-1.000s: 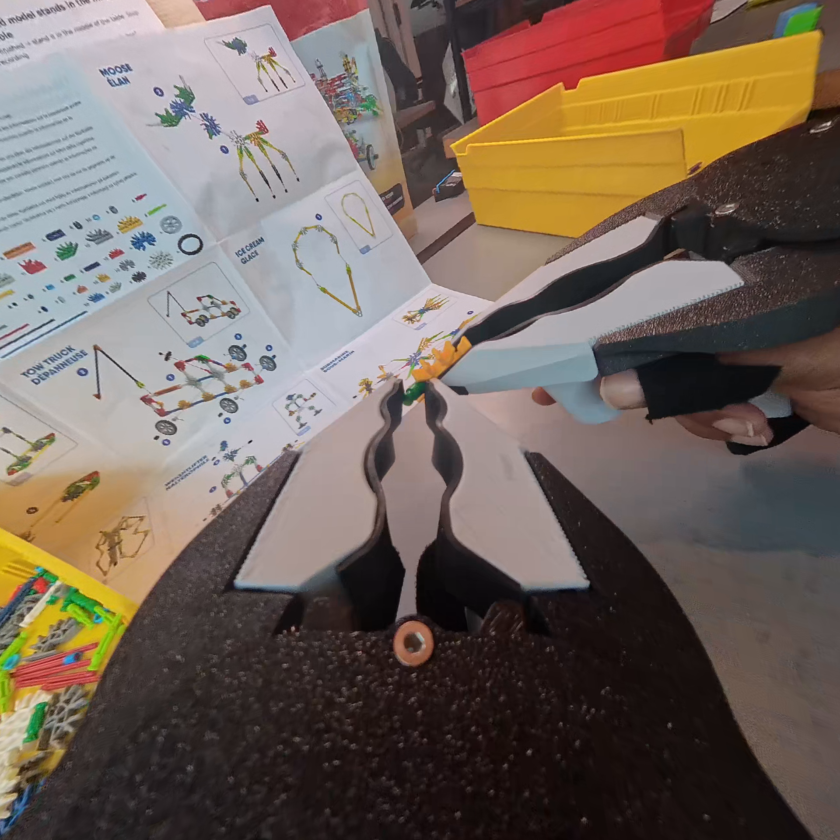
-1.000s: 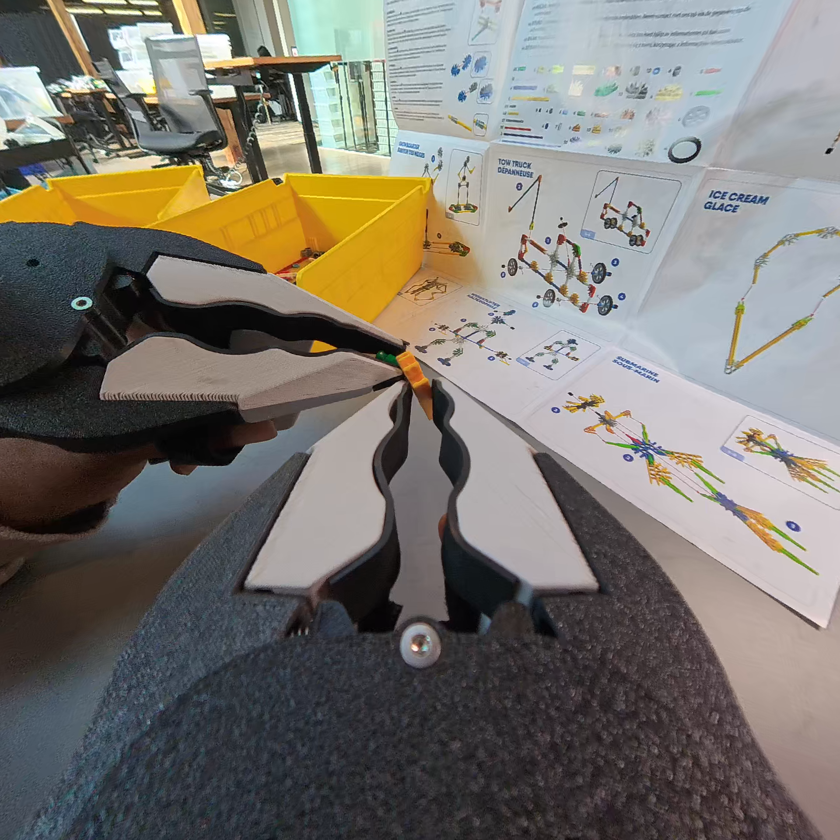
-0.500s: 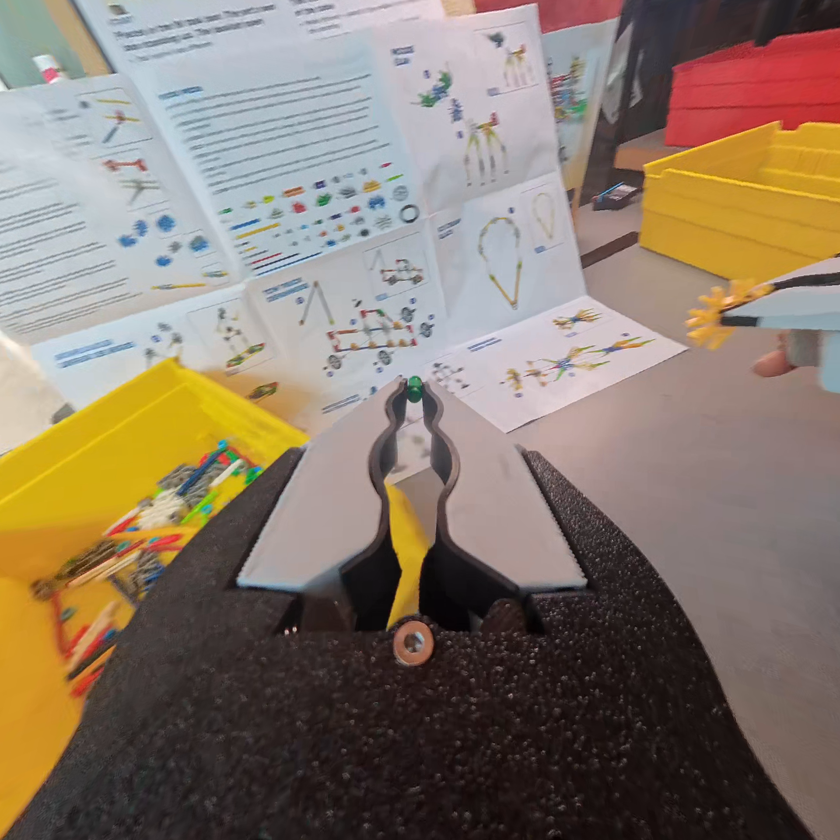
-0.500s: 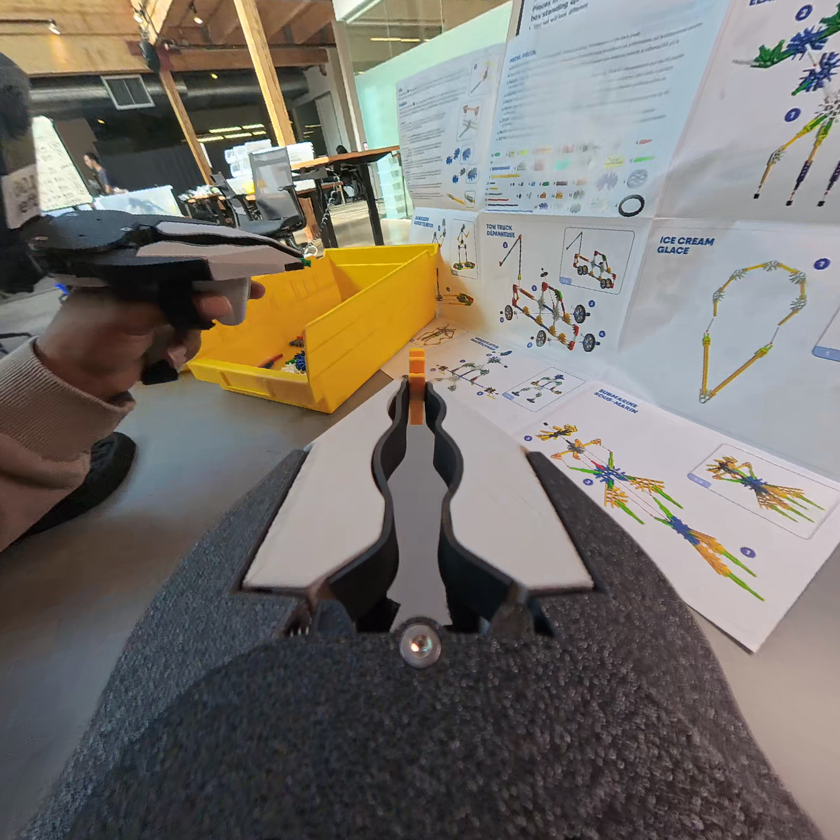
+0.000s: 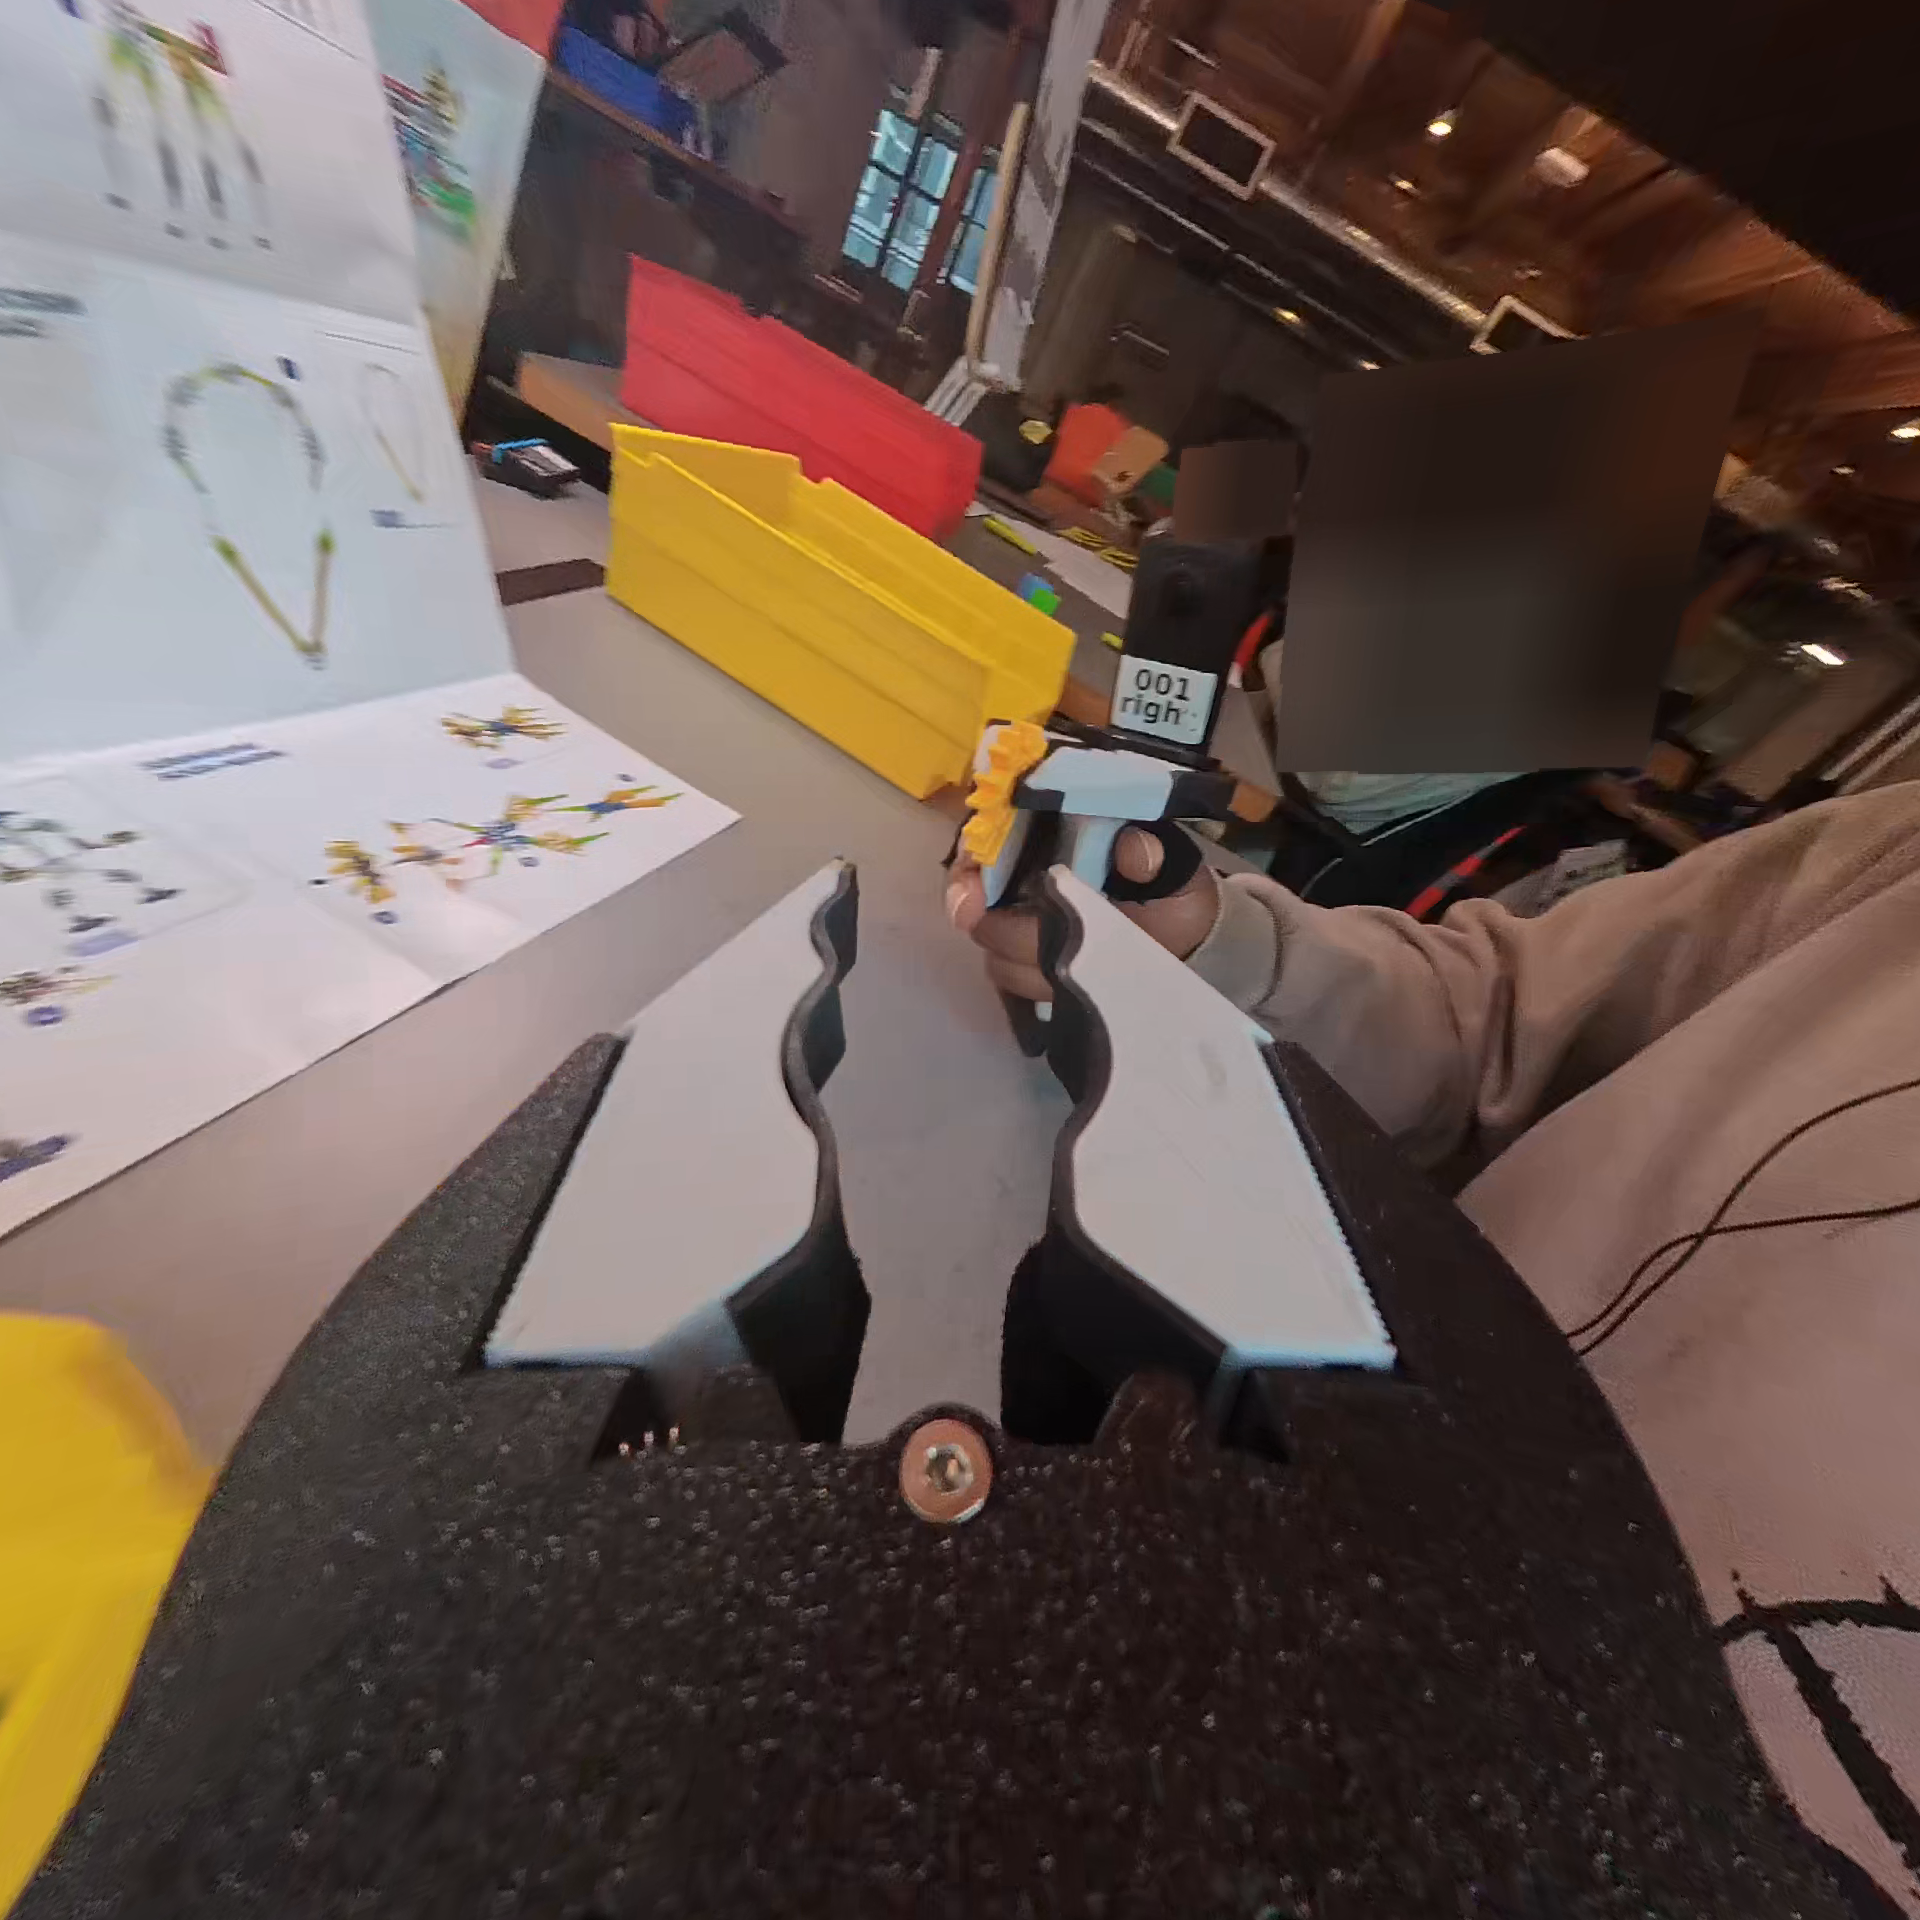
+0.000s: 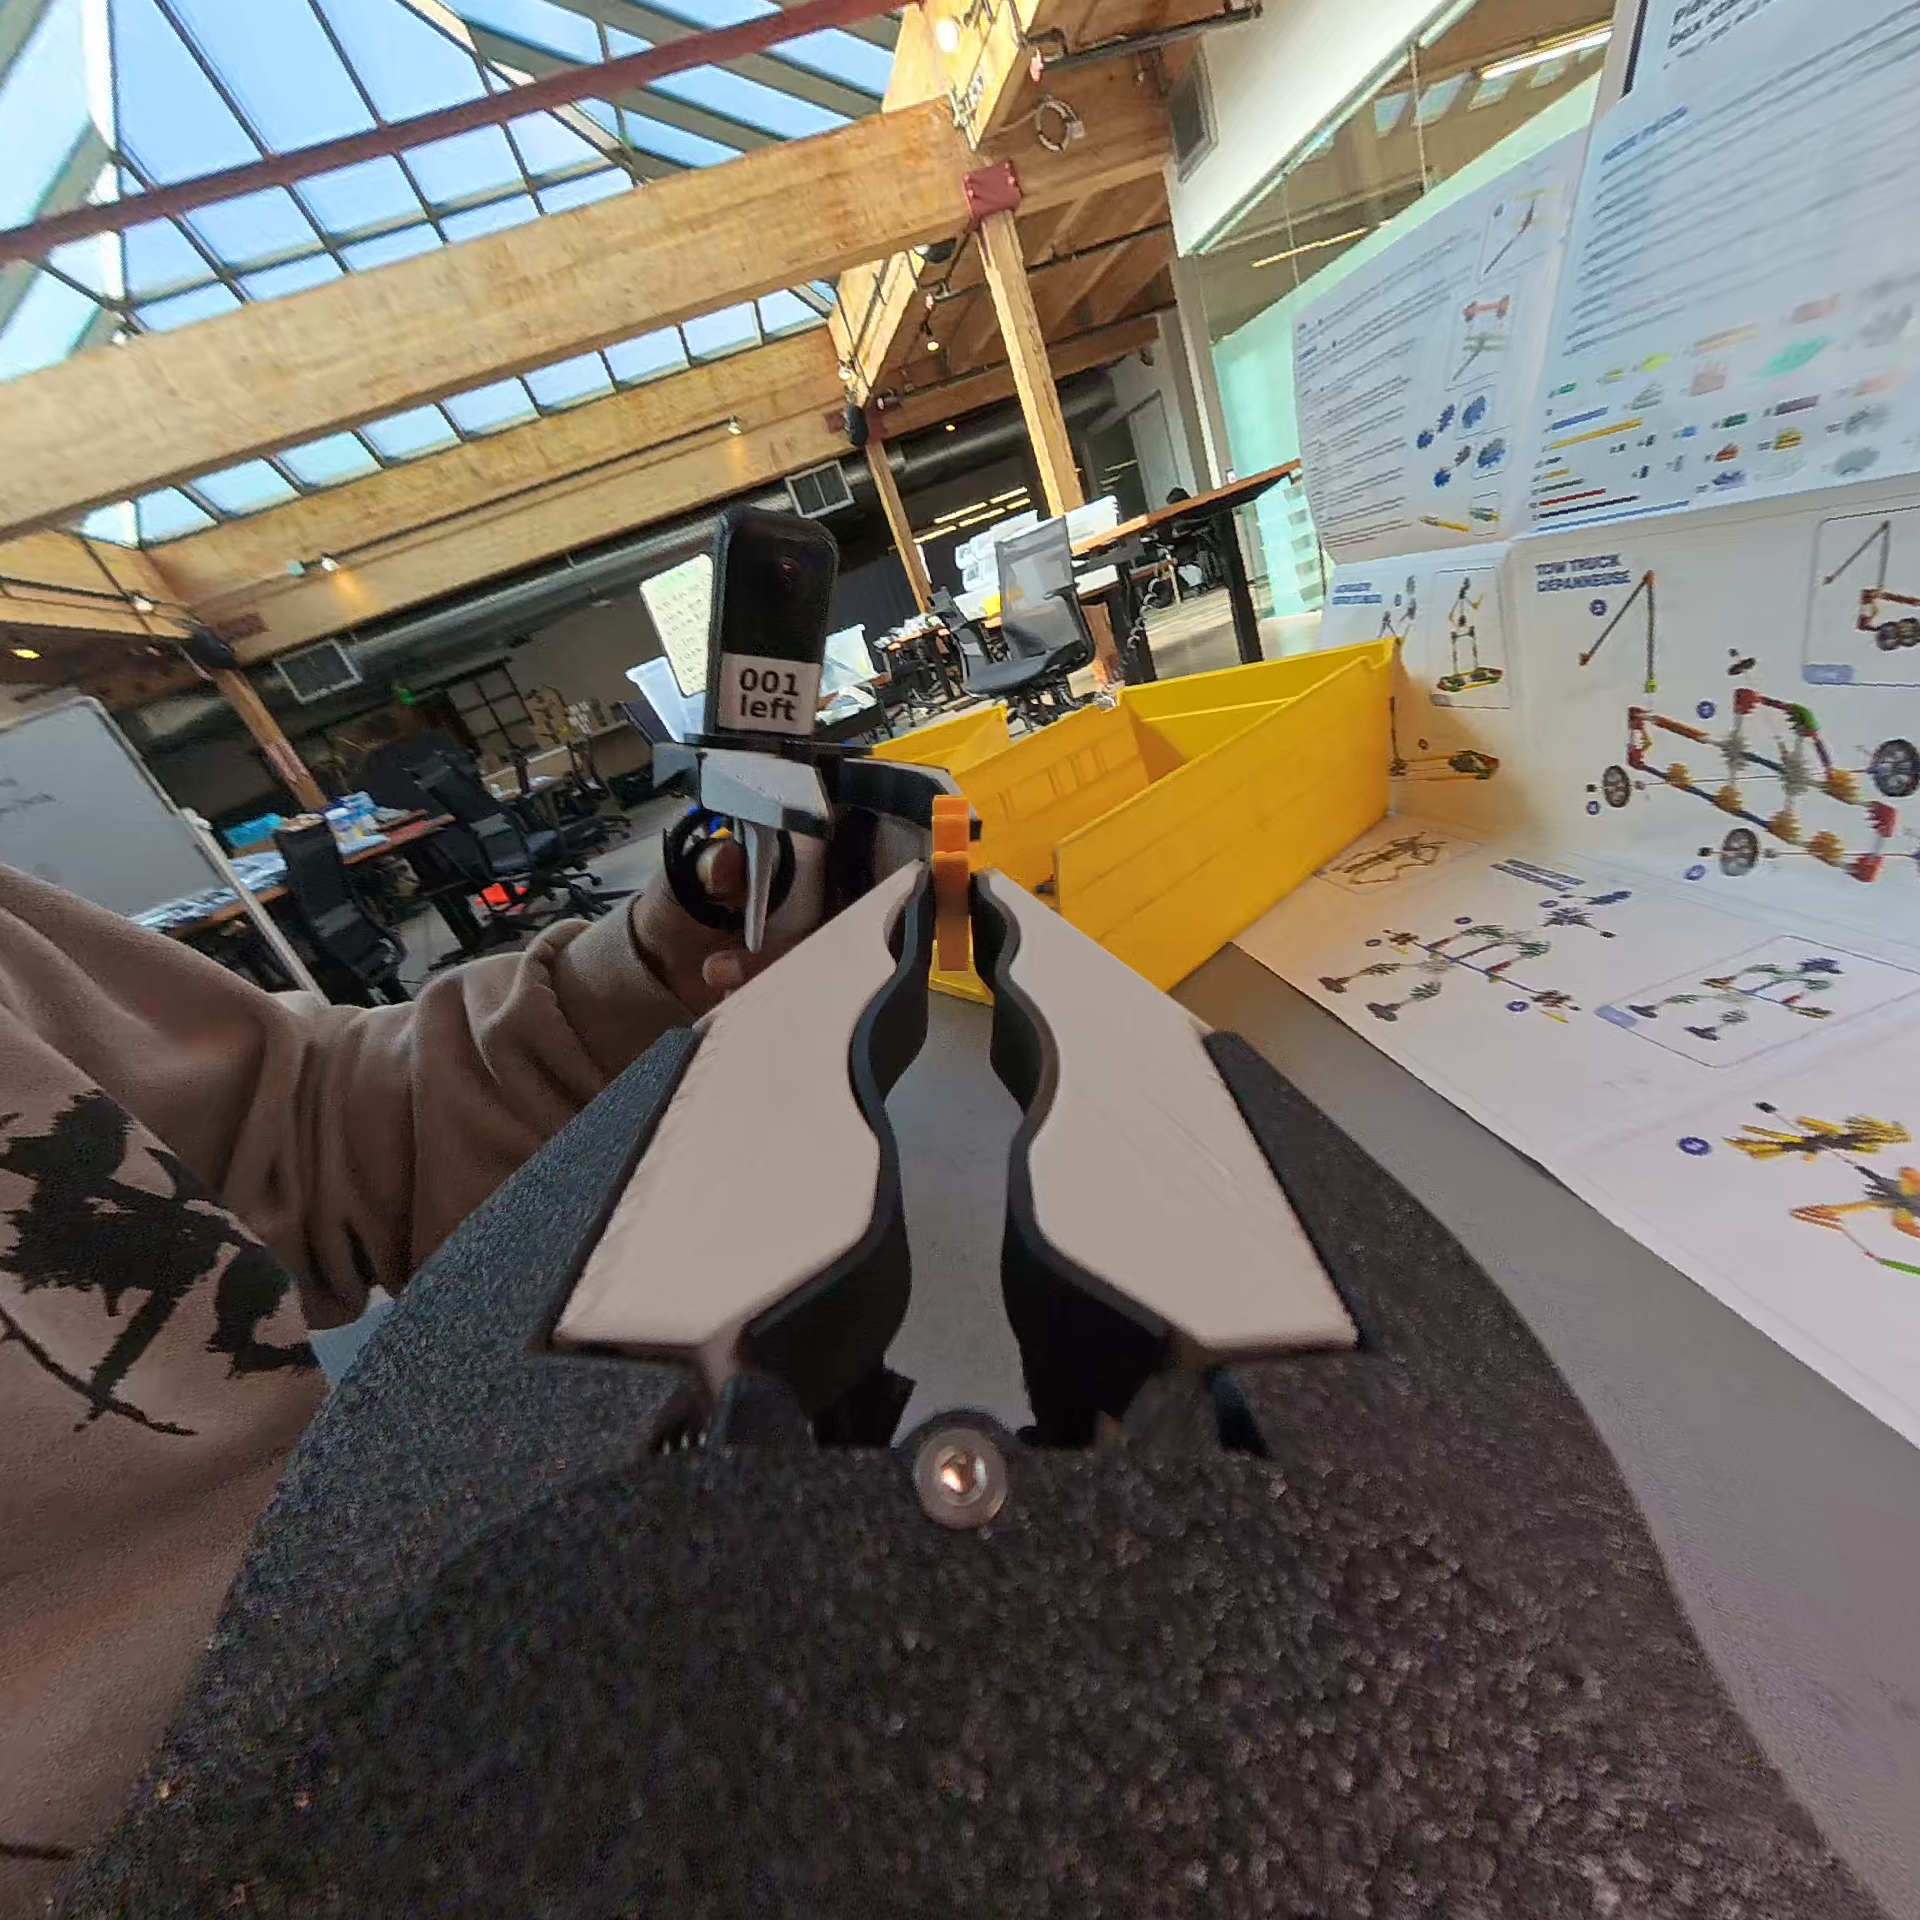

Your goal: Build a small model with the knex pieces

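My left gripper [image 5: 951,873] is open above the grey table [image 5: 644,1049], with nothing between its fingers. It faces my right gripper [image 5: 1013,805], which a hand holds just beyond its tips. My right gripper [image 6: 951,873] is shut on an orange toothed connector piece [image 6: 949,862]. The piece sticks up past the fingertips and also shows in the left wrist view [image 5: 1000,790]. In the right wrist view the left gripper's body [image 6: 769,790] stands just behind and left of the orange piece.
A folded instruction sheet [image 5: 312,883] lies on the table and stands up behind it [image 6: 1714,727]. Yellow bins [image 5: 831,613] and red bins [image 5: 790,405] sit at the back. Another yellow bin [image 6: 1226,831] stands by the sheet. A beige sleeve [image 5: 1455,987] is at the right. The gap from one gripper's tips to the other's is roughly 6 cm.
My left gripper has opened; the small green piece at its tips half a second ago is gone from them. It swung right to face the right gripper, which still grips the orange piece.
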`<state>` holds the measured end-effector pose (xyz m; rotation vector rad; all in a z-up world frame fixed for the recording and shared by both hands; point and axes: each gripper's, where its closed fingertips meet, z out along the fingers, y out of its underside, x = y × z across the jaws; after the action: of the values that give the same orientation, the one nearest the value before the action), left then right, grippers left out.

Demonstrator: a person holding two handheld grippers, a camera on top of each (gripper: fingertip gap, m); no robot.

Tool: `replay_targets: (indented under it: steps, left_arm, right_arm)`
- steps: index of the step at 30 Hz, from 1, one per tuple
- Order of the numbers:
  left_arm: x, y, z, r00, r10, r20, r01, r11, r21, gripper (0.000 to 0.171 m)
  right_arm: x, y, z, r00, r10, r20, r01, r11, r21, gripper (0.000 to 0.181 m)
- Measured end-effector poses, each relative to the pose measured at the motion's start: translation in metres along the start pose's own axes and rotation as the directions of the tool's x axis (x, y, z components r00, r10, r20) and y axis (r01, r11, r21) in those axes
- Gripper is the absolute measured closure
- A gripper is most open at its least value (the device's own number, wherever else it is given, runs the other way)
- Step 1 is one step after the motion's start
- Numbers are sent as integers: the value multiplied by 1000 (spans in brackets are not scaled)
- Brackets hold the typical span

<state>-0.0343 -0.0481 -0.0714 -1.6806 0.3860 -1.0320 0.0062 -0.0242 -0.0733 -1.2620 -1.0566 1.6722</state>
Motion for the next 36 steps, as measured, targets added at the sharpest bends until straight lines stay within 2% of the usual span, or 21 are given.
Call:
replay_targets:
  steps: [4,8,10,15,17,19,20,21,22,24,25,27,28,29,31,36]
  left_arm:
    - [20,17,34,992,-29,-119,27,999,-17,143]
    - [30,18,36,984,-53,-171,57,998,19,163]
    - [31,21,35,987,-38,-155,41,999,22,166]
    - [33,19,25,997,63,-45,-63,998,7,167]
    - [28,7,6,991,121,56,-123,992,32,166]
    - [12,-10,-29,955,180,236,-198,979,53,166]
    - [0,-19,-54,910,212,355,-245,968,51,166]
    - [-15,-30,-85,839,237,490,-291,956,35,166]
    - [-30,-41,-123,734,257,629,-330,944,0,166]
    - [-55,-57,-210,460,281,843,-354,928,-116,166]
    - [-63,-62,-256,310,288,906,-327,927,-183,167]
    - [-70,-66,-342,33,296,954,-227,932,-282,166]
    - [-70,-67,-378,-70,300,951,-180,934,-308,166]
    - [-68,-67,-407,-142,303,942,-144,936,-322,166]
    - [-67,-66,-447,-208,296,932,-85,944,-319,166]
    - [-73,-61,-491,-221,290,931,-5,954,-299,166]
  right_arm:
    - [-20,-1,6,985,115,126,-122,992,44,177]
    - [-27,7,10,983,110,145,-112,994,7,177]
    - [-28,10,10,978,131,160,-130,991,-19,177]
    - [-30,8,8,985,68,155,-64,997,-29,173]
    - [-23,0,2,992,33,118,-32,999,-13,166]
    - [-12,-8,-5,998,-9,54,9,1000,-4,158]
    - [-6,-11,-8,999,-36,23,36,999,-8,156]
    - [-1,-13,-12,998,-66,-9,66,998,-15,154]
    - [5,-16,-15,994,-97,-42,96,995,-23,153]
    - [12,-21,-20,986,-143,-89,140,990,-34,150]
    - [14,-23,-22,983,-151,-101,148,988,-34,149]
    - [16,-25,-23,983,-147,-111,145,989,-28,149]
    - [17,-24,-23,983,-145,-112,142,989,-29,149]
    - [17,-23,-23,983,-145,-113,142,989,-34,149]
    - [18,-19,-21,981,-154,-114,149,988,-49,149]
    - [18,-12,-17,981,-156,-112,148,986,-73,149]
